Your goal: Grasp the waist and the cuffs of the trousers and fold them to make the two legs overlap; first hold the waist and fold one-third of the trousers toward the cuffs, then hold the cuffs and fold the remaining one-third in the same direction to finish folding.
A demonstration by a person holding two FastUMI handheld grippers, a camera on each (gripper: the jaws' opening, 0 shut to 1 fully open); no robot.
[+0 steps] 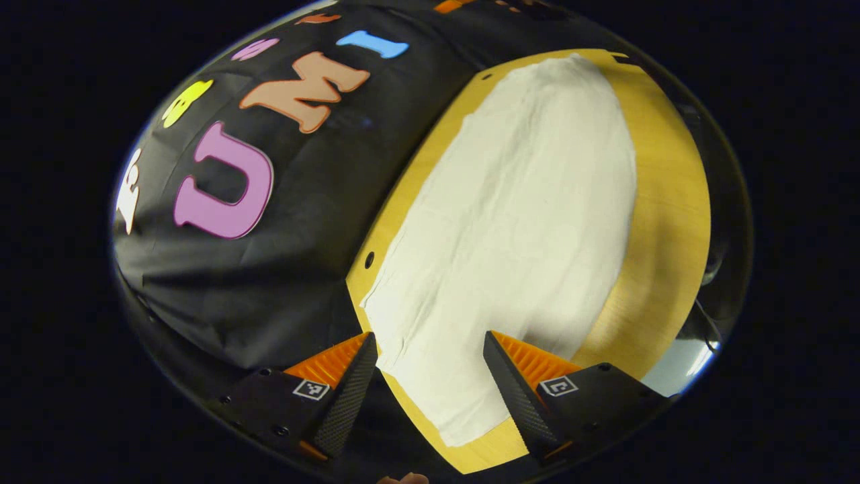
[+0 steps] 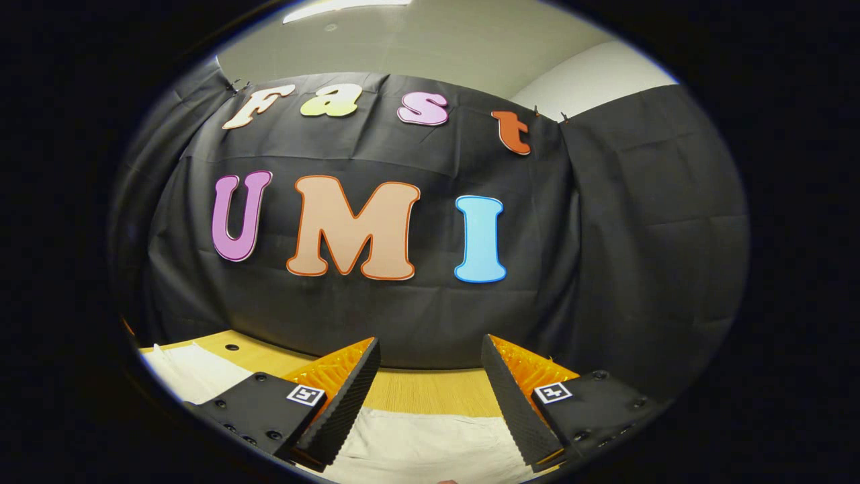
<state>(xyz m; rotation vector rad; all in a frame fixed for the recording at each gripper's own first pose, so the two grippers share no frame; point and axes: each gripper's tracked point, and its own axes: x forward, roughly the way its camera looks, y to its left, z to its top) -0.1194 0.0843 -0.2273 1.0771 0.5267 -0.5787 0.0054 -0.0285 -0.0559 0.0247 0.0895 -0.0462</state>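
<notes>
Pale trousers [image 1: 510,222] lie flat on a wooden surface [image 1: 665,222]; in the left gripper view their long axis runs away from the camera, from the near end between the fingers to a narrower far end; which end is the waist cannot be told. The left tongs [image 1: 430,376] hang above the near end, spread apart, gripping nothing; the right tongs [image 2: 430,383] are also apart and empty, over the trousers' edge [image 2: 430,444], facing the booth wall [image 2: 376,323].
</notes>
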